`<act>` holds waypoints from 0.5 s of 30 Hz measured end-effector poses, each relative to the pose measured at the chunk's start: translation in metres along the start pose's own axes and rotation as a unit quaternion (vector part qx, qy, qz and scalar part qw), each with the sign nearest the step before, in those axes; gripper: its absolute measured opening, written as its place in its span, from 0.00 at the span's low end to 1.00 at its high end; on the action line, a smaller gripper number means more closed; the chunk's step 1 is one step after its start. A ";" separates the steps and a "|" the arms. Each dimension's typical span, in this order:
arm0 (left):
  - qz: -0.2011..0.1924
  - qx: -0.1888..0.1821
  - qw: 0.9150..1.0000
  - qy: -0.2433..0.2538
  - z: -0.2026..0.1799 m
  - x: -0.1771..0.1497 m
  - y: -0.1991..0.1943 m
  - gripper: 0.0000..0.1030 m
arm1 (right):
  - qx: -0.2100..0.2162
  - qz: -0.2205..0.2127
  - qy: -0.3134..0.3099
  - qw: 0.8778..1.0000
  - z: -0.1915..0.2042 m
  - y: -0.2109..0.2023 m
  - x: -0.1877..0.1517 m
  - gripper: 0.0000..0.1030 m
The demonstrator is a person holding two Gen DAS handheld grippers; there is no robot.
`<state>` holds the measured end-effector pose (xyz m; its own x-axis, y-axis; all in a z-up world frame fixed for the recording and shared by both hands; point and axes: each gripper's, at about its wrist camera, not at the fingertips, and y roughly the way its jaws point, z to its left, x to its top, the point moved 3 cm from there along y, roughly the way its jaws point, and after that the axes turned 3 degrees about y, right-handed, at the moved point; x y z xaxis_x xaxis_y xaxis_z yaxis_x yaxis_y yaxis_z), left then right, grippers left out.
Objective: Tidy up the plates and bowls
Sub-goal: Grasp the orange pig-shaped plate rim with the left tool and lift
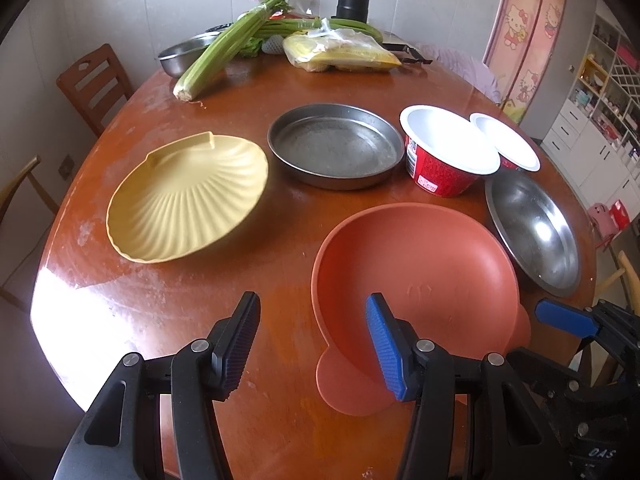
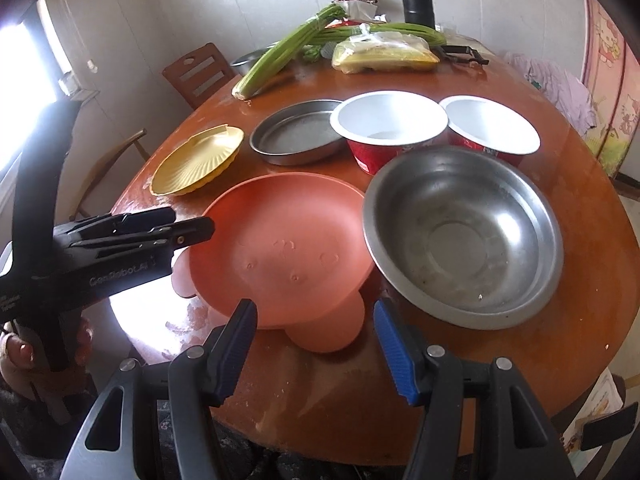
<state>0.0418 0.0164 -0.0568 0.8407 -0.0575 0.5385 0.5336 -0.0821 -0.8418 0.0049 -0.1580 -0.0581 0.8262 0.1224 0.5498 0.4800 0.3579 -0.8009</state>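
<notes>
— How were the grippers found?

— The left gripper (image 1: 312, 344) was held with fingers spread wide, nothing between them, above the near rim of the orange plate (image 1: 416, 272). The right gripper (image 2: 314, 350) was likewise wide apart and unloaded.

— And the dishes?

— On the round table (image 1: 280, 420), the shell-shaped yellow plate (image 1: 188, 200), metal pan (image 1: 336, 146), two red cups (image 1: 444, 168) and steel bowl (image 2: 464, 236) were laid out separately, none stacked.

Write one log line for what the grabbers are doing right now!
left hand-held gripper: open, empty | right hand-held gripper: open, empty | orange plate: on table, untouched
</notes>
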 end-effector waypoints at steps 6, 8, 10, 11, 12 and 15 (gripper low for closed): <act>0.011 -0.005 1.000 -0.001 0.000 -0.003 0.008 0.55 | -0.001 0.007 0.024 1.000 -0.005 0.013 0.002 0.59; 0.014 -0.008 1.000 -0.001 0.000 -0.003 0.011 0.55 | -0.005 0.008 0.029 1.000 -0.004 0.018 0.004 0.59; 0.015 -0.011 1.000 0.000 0.000 -0.003 0.013 0.55 | -0.007 0.009 0.031 0.999 -0.003 0.021 0.006 0.59; 0.015 -0.012 1.000 0.000 0.000 -0.003 0.014 0.55 | -0.010 0.010 0.029 0.999 -0.002 0.023 0.007 0.59; 0.015 -0.012 1.000 0.000 -0.001 -0.002 0.015 0.55 | -0.011 0.010 0.028 0.999 -0.001 0.025 0.008 0.59; 0.016 -0.015 1.000 0.002 -0.002 -0.001 0.018 0.55 | -0.014 0.009 0.025 1.000 0.001 0.029 0.011 0.59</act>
<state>0.0502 0.0128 -0.0725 0.8574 -0.0640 0.5107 0.5025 -0.1102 -0.8575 0.0281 -0.1454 -0.0752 0.8483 0.0816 0.5232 0.4724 0.3298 -0.8173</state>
